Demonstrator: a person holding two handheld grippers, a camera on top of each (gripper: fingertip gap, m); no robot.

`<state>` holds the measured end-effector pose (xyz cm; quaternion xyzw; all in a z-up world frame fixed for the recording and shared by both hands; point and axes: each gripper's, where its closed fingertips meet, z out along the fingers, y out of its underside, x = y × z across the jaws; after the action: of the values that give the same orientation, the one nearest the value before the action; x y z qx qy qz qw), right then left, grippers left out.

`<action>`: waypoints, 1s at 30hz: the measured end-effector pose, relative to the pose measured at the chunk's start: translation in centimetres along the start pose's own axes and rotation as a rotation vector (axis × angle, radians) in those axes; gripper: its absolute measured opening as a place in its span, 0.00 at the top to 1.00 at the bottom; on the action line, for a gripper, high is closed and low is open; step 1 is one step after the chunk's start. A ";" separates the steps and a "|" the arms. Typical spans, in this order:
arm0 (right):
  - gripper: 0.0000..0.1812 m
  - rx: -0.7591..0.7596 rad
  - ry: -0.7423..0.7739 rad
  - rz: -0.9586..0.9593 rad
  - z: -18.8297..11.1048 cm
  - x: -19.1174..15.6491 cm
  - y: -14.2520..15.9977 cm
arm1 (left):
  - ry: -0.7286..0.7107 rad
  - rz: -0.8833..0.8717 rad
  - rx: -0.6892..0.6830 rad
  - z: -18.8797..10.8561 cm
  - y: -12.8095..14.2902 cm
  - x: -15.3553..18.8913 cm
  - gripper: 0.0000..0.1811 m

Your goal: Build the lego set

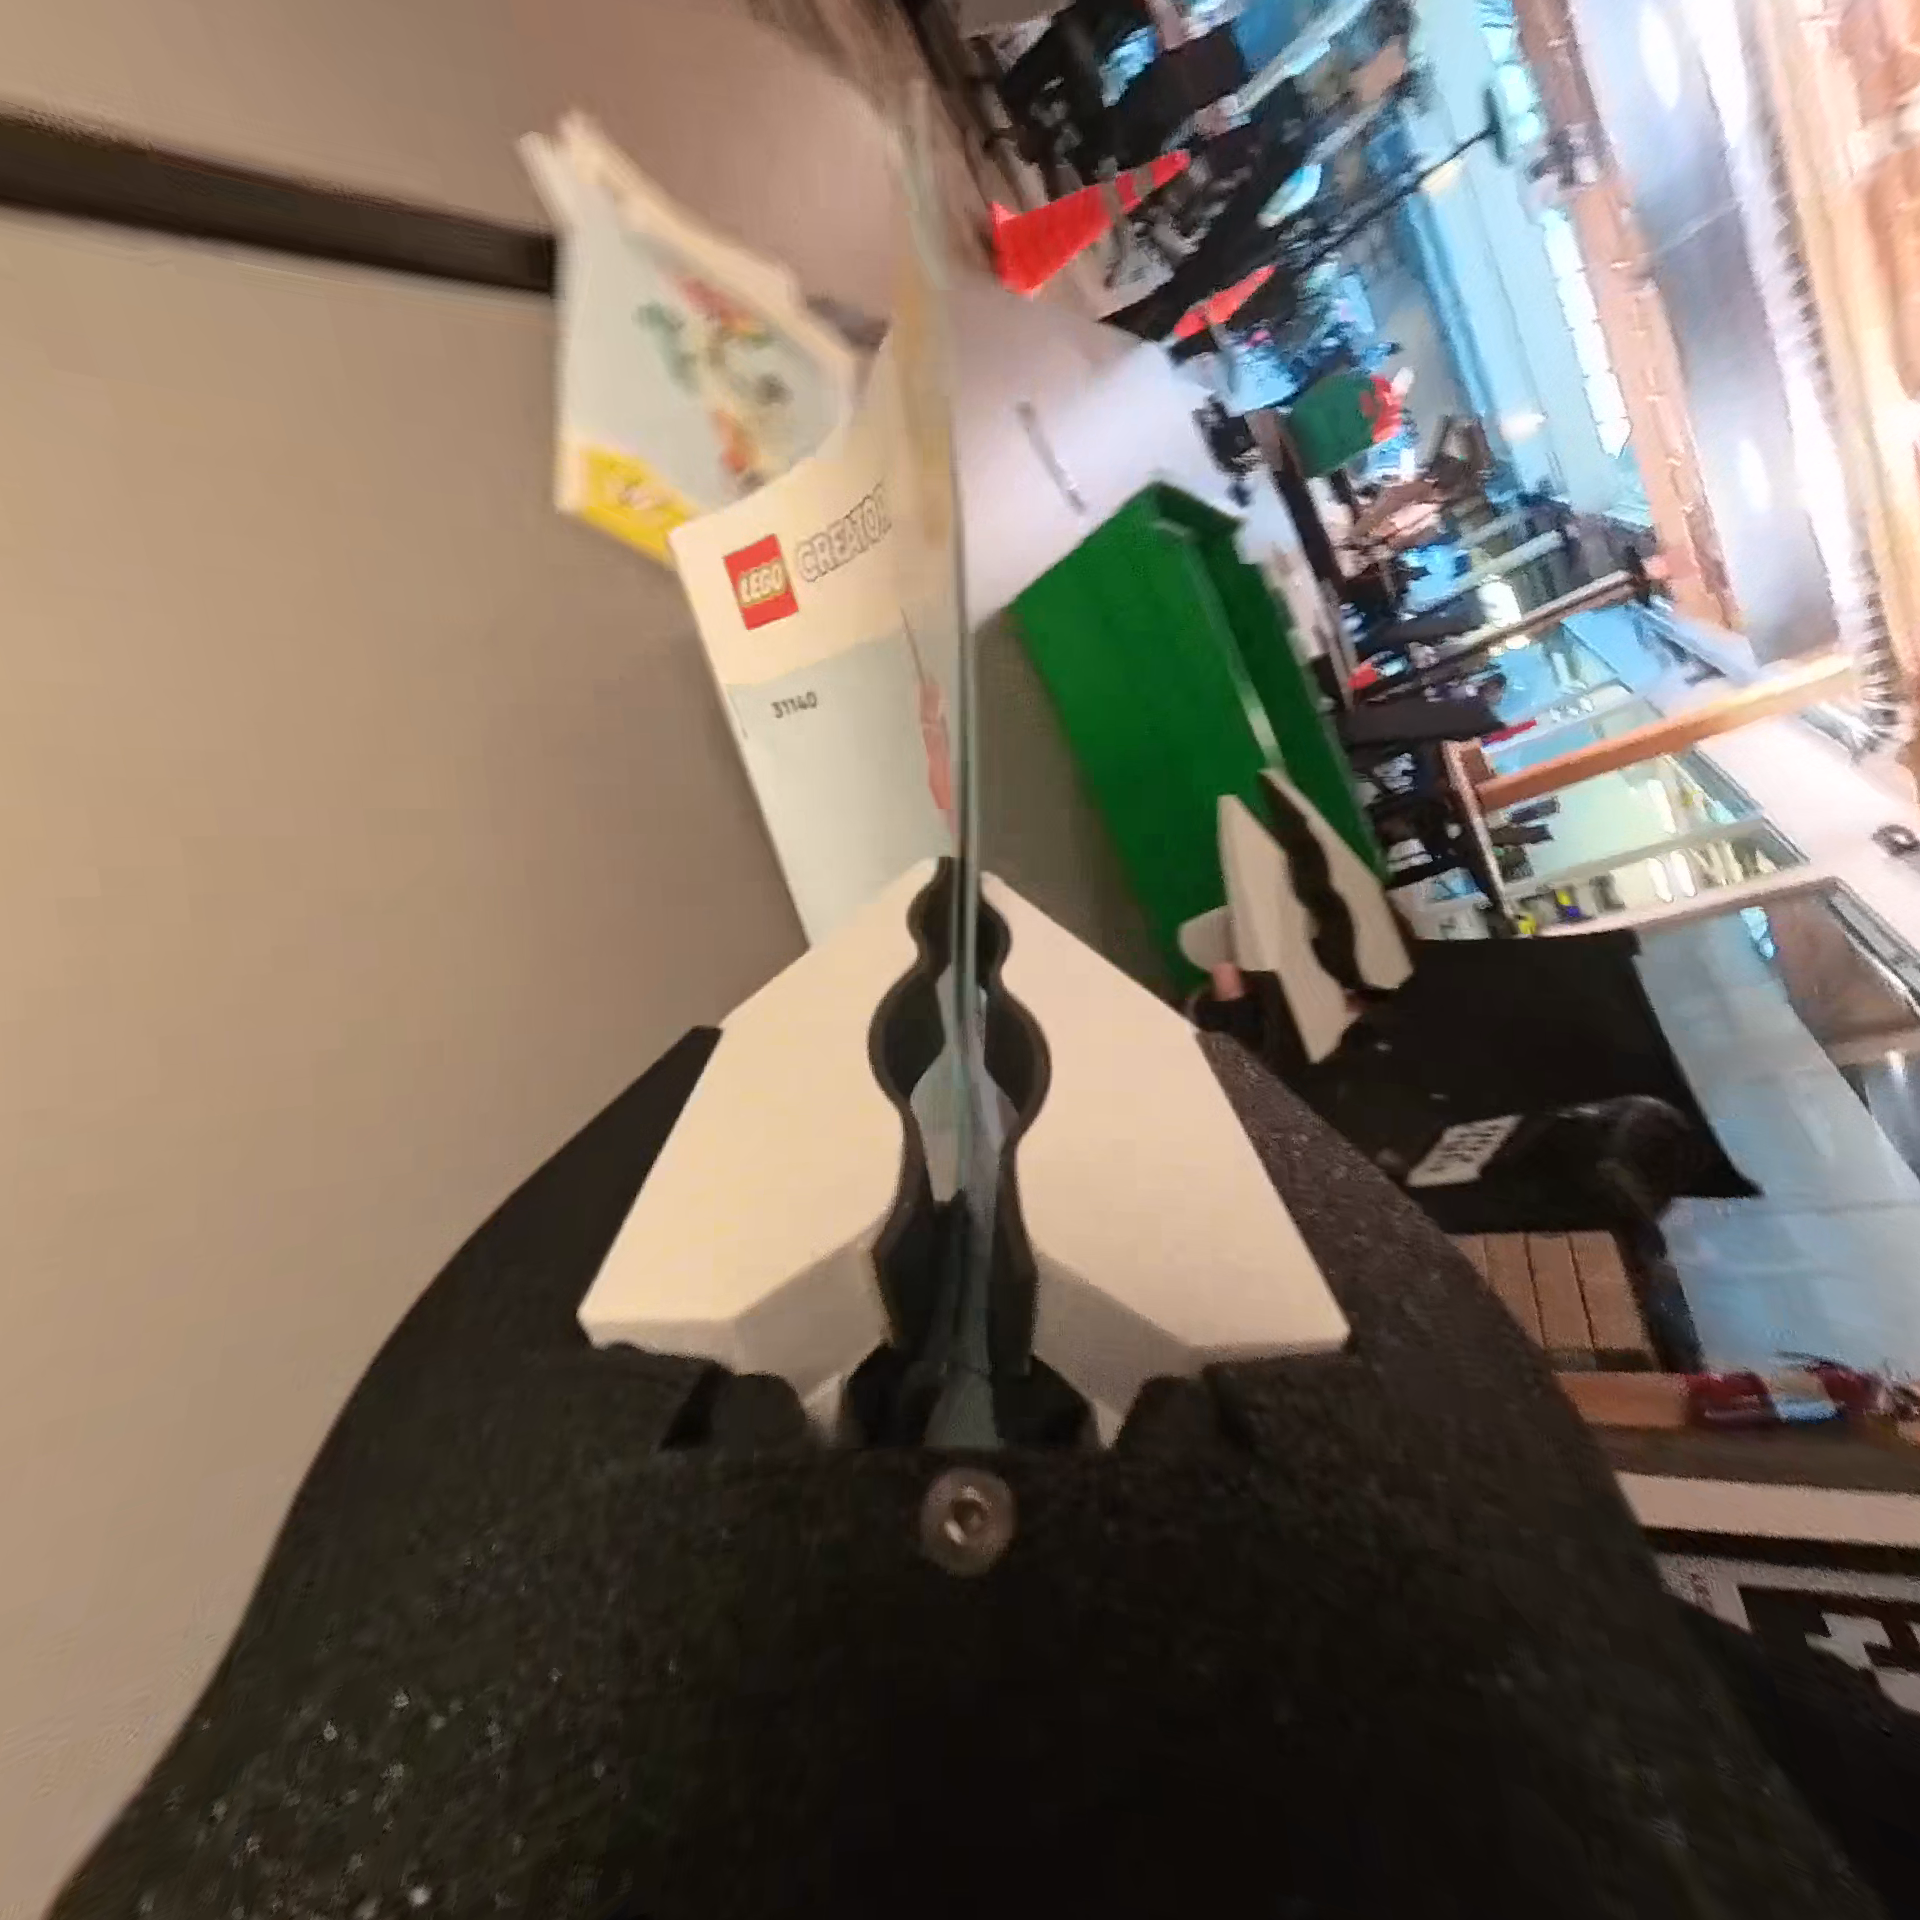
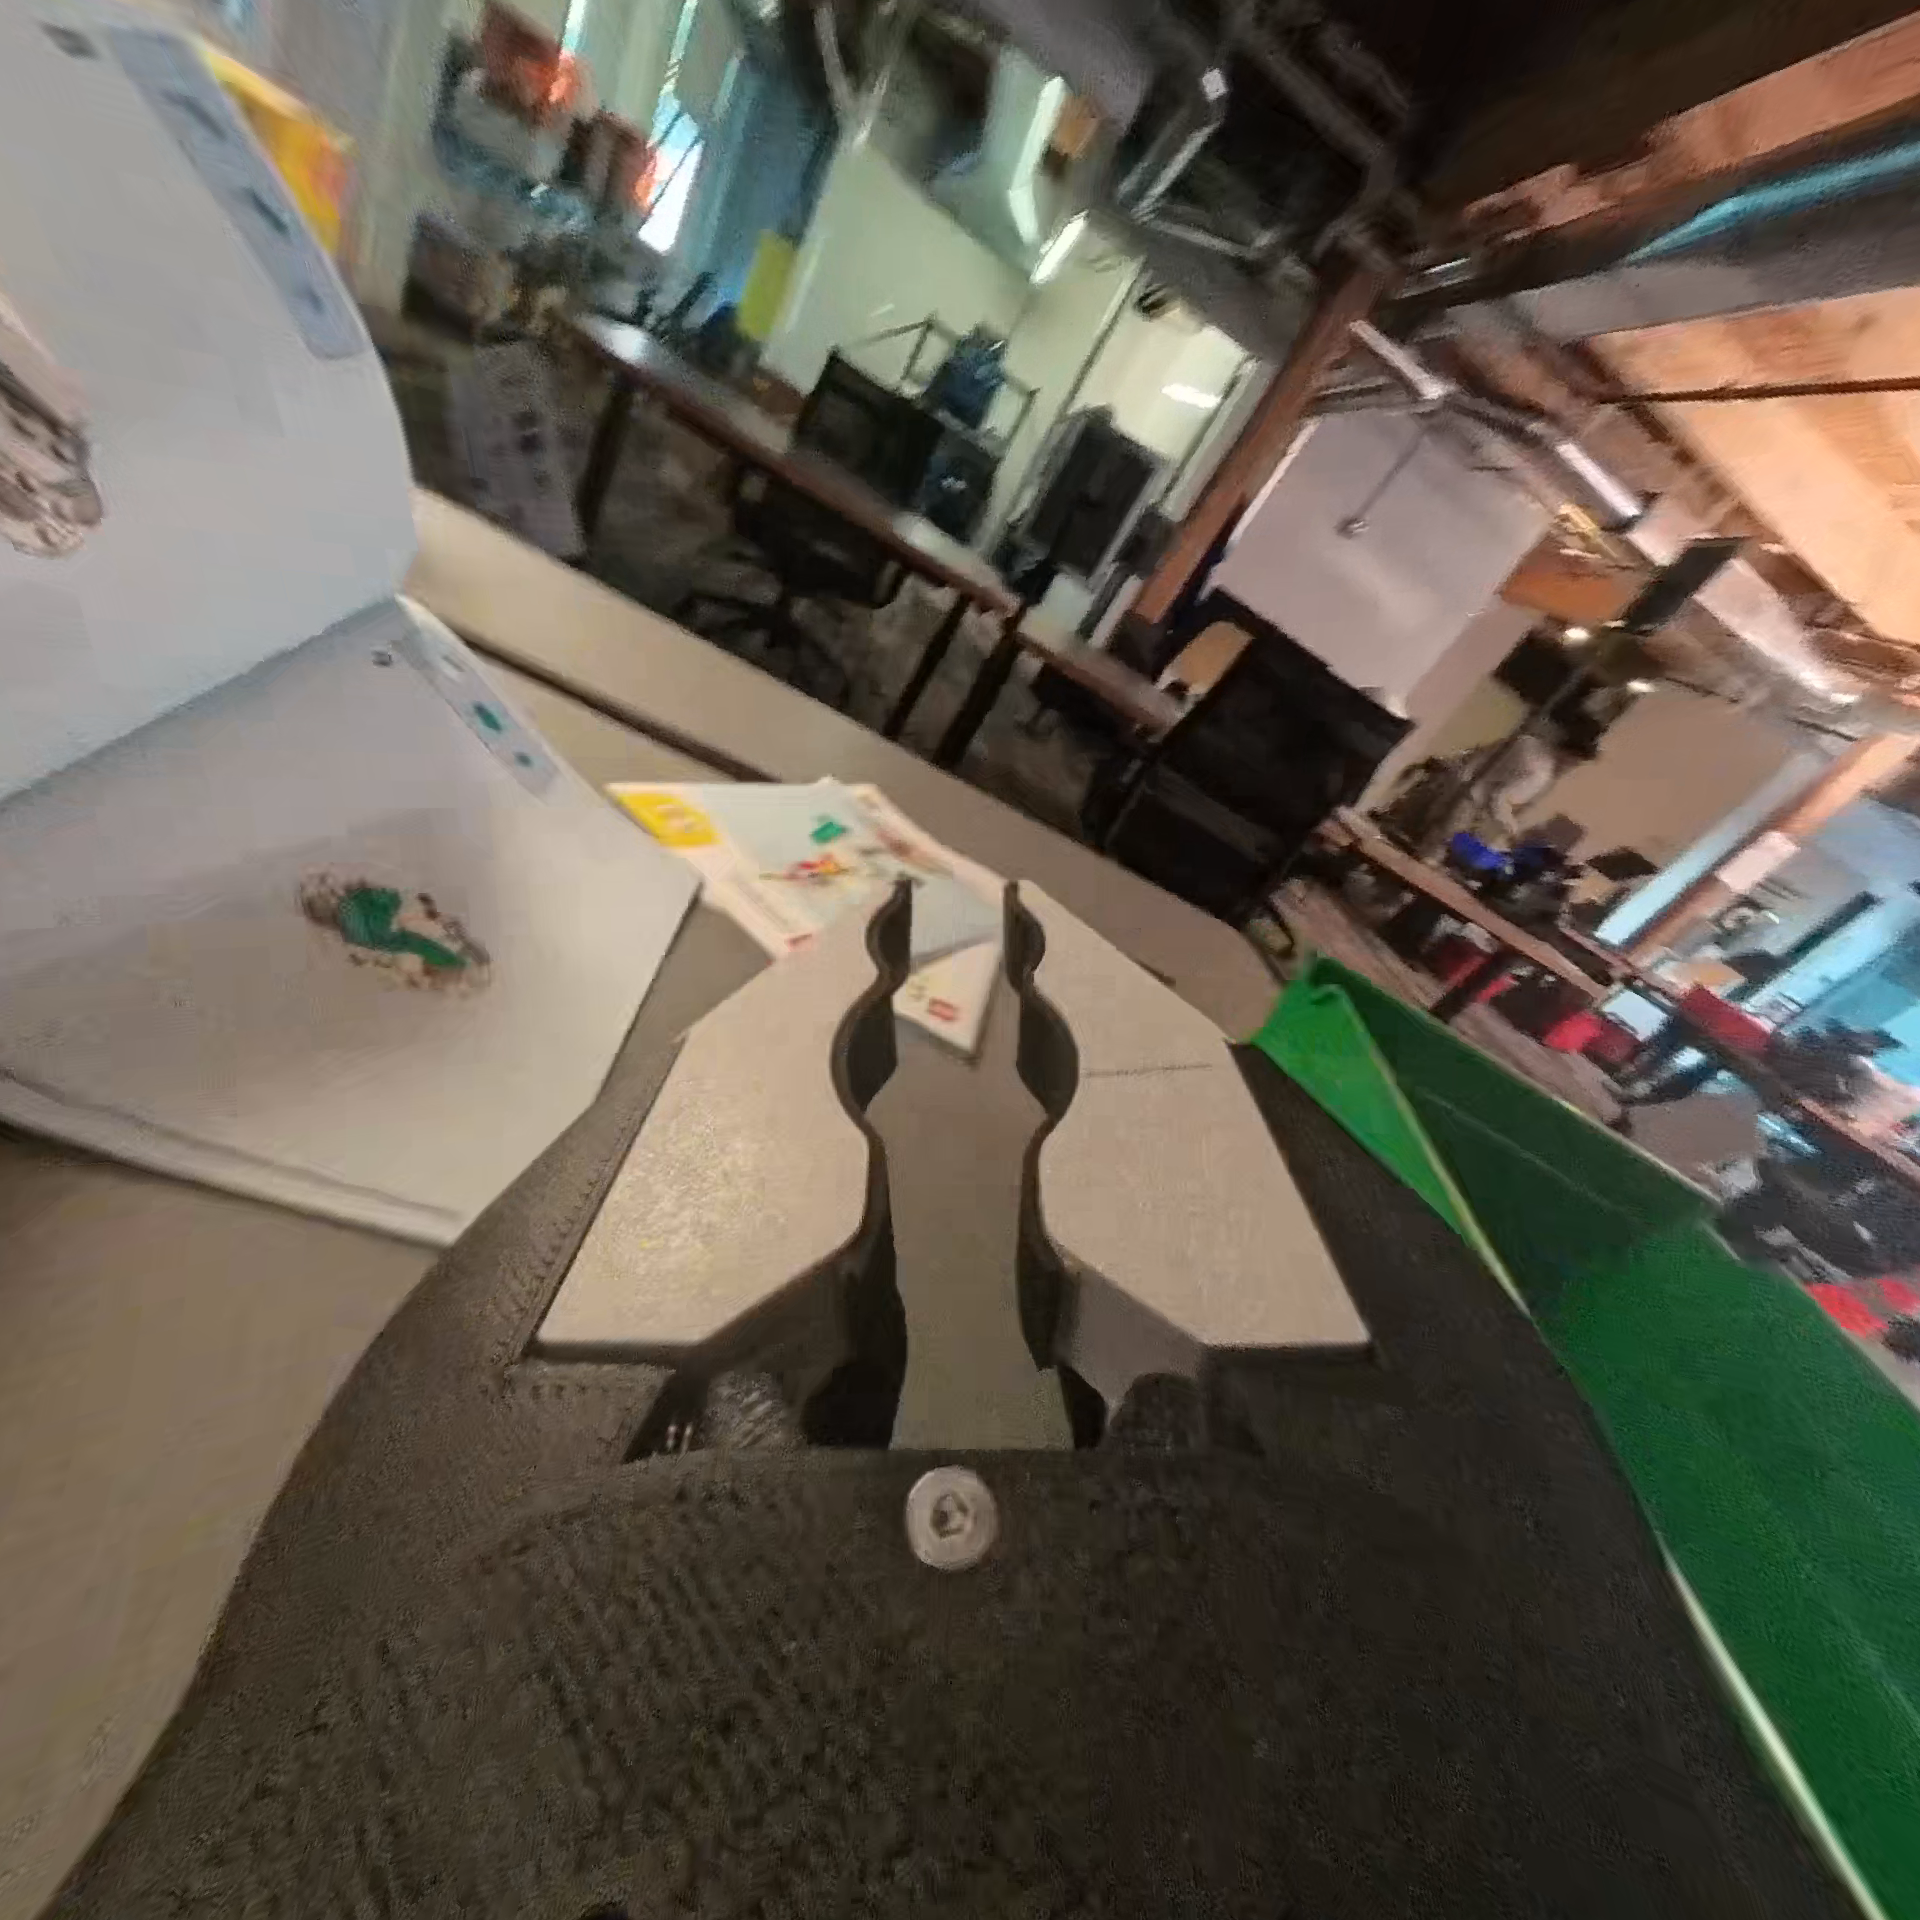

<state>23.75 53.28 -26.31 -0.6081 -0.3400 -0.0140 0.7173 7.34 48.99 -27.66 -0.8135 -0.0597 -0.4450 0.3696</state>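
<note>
My left gripper (image 1: 961,883) is shut on a thin page (image 1: 951,623) of an instruction booklet, seen edge-on and rising from the jaws. In the right wrist view this open booklet (image 2: 312,935) lies at the left on the grey table (image 2: 156,1455), with its lifted page (image 2: 187,364) curling upward. My right gripper (image 2: 956,894) is open and empty, low over the table and to the right of the open booklet. It also shows in the left wrist view (image 1: 1299,914) in front of the green bin. No loose bricks are in view.
Two more booklets (image 1: 790,623) (image 1: 665,384) lie overlapping on the table beyond the grippers, and show in the right wrist view (image 2: 821,862). A green bin (image 2: 1558,1299) (image 1: 1164,707) stands at the right. Desks, chairs and red cones fill the room behind. Spacing between my two grippers at the tips: around 15 cm.
</note>
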 end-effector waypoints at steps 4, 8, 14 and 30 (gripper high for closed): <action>0.93 -0.023 -0.127 -0.144 1.2 -4.4 0.2 | -0.120 -0.063 -0.052 -1.4 1.9 -5.9 1.00; 0.97 0.032 -0.347 -0.285 2.3 -9.7 -0.5 | -0.251 -0.068 -0.074 -3.3 1.9 -9.9 0.77; 1.00 0.029 -0.615 -0.280 4.0 -12.3 0.5 | -0.614 0.203 -0.044 -6.4 -0.2 -13.1 0.45; 1.00 0.193 -0.389 -0.238 2.4 -5.4 1.0 | -0.385 1.065 -0.164 6.3 5.0 3.9 0.63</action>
<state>18.90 53.53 -29.78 -0.4837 -0.5406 0.0518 0.6863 16.09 48.62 -29.54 -0.8238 0.3269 -0.0441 0.4611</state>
